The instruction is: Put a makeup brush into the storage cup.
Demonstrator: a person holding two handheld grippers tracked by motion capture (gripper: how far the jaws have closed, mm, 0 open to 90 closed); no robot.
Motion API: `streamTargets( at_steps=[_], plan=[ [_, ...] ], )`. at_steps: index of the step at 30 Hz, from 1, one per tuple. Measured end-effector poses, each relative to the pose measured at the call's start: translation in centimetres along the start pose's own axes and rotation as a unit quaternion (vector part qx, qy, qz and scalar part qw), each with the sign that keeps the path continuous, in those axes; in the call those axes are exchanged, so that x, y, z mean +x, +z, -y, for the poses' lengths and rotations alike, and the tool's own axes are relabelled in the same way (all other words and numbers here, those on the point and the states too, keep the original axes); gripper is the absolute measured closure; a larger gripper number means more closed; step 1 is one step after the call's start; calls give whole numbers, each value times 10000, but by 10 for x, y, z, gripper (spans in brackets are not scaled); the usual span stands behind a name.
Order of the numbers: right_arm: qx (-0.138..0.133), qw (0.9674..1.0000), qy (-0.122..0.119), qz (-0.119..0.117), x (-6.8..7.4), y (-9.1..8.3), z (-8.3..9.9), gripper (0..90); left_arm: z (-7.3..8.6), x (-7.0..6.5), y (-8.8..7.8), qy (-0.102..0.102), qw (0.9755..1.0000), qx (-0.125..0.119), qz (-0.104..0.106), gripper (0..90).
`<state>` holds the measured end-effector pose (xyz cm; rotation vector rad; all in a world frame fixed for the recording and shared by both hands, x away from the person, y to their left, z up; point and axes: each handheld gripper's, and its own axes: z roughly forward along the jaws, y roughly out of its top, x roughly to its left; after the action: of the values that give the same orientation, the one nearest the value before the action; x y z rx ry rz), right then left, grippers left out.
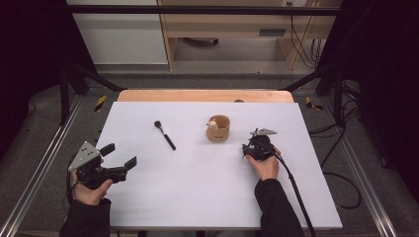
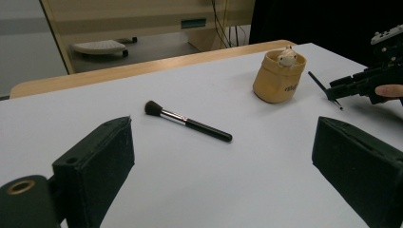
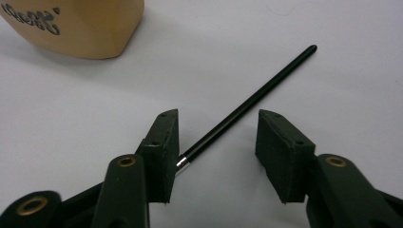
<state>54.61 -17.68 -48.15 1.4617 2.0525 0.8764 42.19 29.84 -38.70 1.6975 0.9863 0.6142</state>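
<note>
Table (image 1: 197,197): white top, few items. Tan fabric pot (image 1: 218,128) right of centre, small toy inside, upright. Powder brush (image 1: 165,135) lies flat left of pot, untouched. My left gripper (image 1: 118,154) idle near left edge, jaws wide apart, nothing between. My right gripper (image 3: 216,142) low over table, just right of pot, jaws partly apart, straddling thin black brush (image 3: 247,108); pads not yet pressing on handle. Judgement: pick-up of thin brush barely begun; grasp, lift, drop into pot all left; powder brush likewise.
</note>
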Motion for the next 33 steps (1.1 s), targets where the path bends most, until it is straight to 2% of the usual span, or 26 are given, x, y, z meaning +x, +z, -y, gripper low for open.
streamTargets(
  at_steps=[2, 9, 21, 33],
  plan=[
    [1, 10000, 40, -8, 1, 0, 0, 556, 0, 0, 0, -4, 10000, 4, 5, 61],
    [56, 9999, -68, -90, 0, -2, 0, 670, 1, 0, 1, -3, 10000, 33, 17, 61],
    [176, 9997, -152, -72, -2, -5, -1, 805, 0, -1, 1, 35, 10000, 36, 23, 61],
    [278, 9994, -188, -22, -4, -7, -2, 851, 0, -1, 1, 46, 10000, 34, 22, 61]
  ],
)
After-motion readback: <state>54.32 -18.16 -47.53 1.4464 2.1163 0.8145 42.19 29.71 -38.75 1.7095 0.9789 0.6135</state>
